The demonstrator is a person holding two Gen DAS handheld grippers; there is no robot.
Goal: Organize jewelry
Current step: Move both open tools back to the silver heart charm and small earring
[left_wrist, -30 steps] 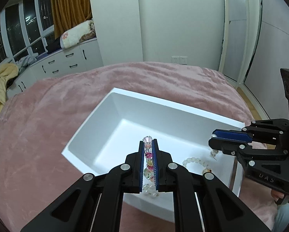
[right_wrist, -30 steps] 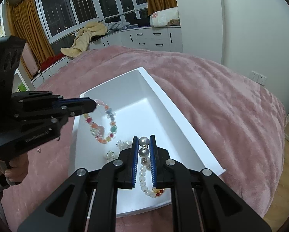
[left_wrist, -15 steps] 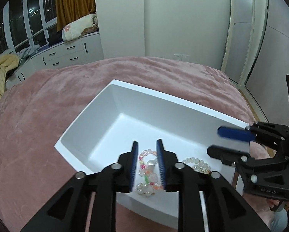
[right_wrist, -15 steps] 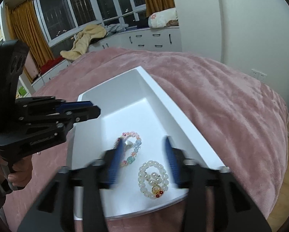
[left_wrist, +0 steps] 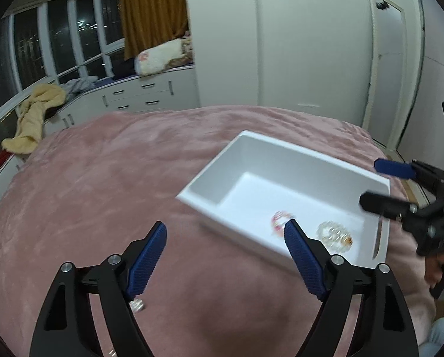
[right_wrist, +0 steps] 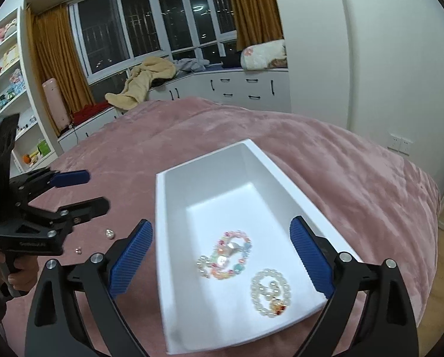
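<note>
On the pink bedspread (right_wrist: 355, 178) sits a white tray (right_wrist: 284, 172) holding a multicoloured bead bracelet (right_wrist: 226, 258) and a pearl bracelet (right_wrist: 271, 293). Left gripper (left_wrist: 225, 235) and right gripper (right_wrist: 222, 235) both gape, empty. Lettering on the left gripper's body is too blurred to read.

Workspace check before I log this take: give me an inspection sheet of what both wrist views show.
Surface: pink blanket on a bed.
Job's things: white tray holds a coloured bead bracelet and a pearl bracelet, lying apart near its front end.
Clutter: two small loose pieces on the blanket beside the tray.
Grippers: left gripper open, empty, over the blanket; right gripper open, empty, above the tray.
Cables: nothing seen.
Surroundings: window, orange curtains, white drawers, beige towel, shelves.
</note>
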